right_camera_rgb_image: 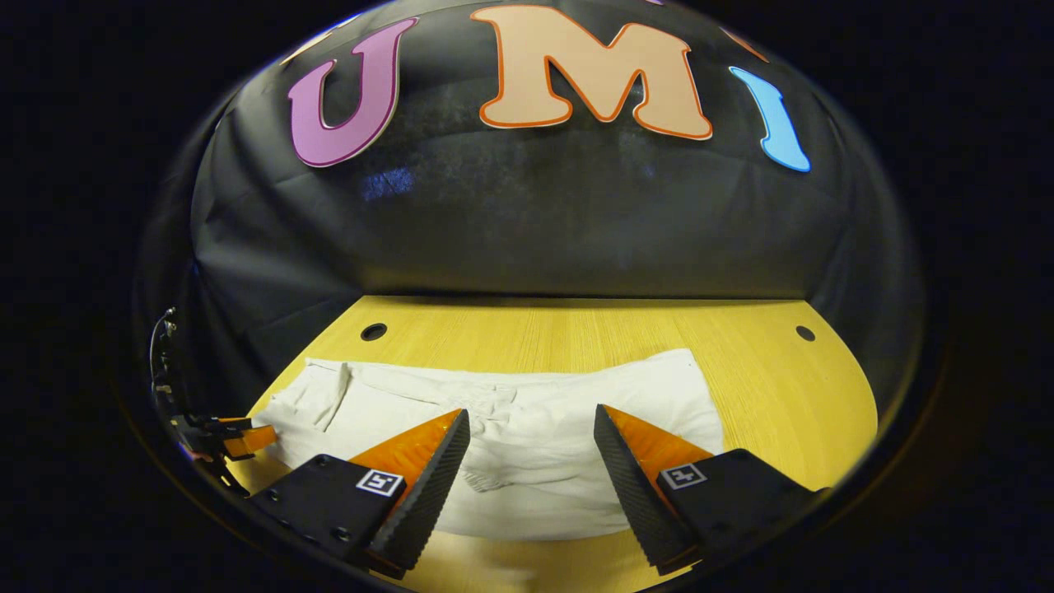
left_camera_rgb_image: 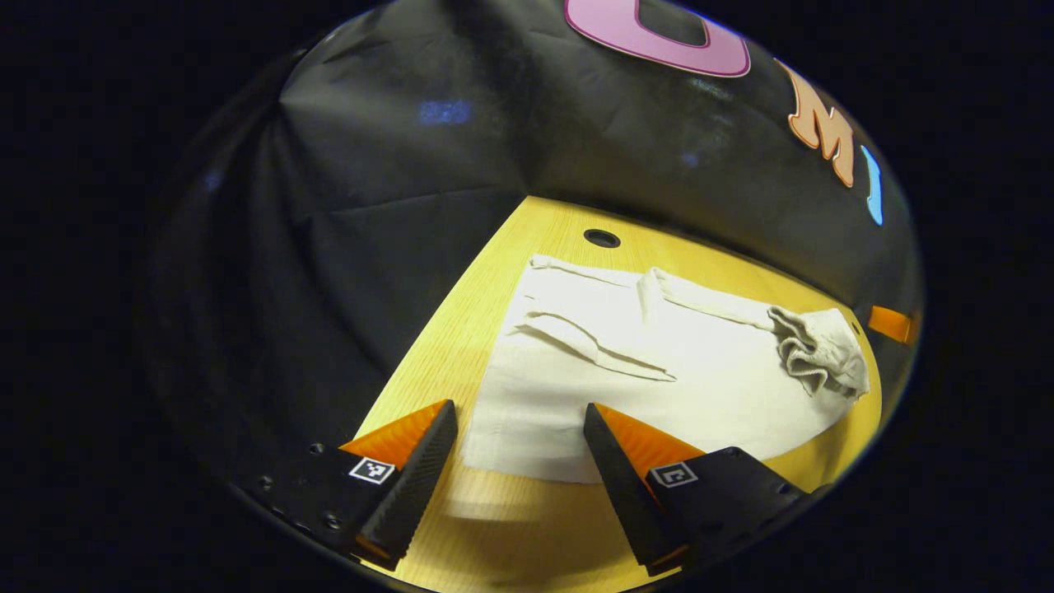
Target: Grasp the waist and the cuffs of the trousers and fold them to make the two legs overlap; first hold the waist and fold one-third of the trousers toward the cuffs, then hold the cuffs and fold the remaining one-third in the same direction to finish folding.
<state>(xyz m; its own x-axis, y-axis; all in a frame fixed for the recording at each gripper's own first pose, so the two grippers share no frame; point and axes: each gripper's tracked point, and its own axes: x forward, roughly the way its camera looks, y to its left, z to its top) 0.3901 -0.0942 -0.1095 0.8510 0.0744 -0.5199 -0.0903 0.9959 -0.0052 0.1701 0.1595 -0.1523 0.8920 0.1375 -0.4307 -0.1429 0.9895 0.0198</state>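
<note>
1. Trousers, cream-white woven cloth (left_camera_rgb_image: pixel 659 371): laid flat along a yellow wood-grain table (left_camera_rgb_image: pixel 461 329), legs apparently stacked one over the other. In the left gripper view a bunched, gathered end (left_camera_rgb_image: pixel 819 350) is seen at the far right of the garment, a flat hemmed edge nearest the camera.
2. Same trousers in the right gripper view (right_camera_rgb_image: pixel 527 428): spread crosswise on the table (right_camera_rgb_image: pixel 576 329), folds and seams gathered near the middle.
3. Left gripper (left_camera_rgb_image: pixel 519 428): jaws held wide apart, nothing between them, poised over the near hemmed edge of the cloth; contact cannot be told.
4. Right gripper (right_camera_rgb_image: pixel 531 436): jaws held wide apart, empty, set above the garment's near edge.
5. Round dark holes in the tabletop (right_camera_rgb_image: pixel 373 332): placed near the back edge, beyond the trousers.
</note>
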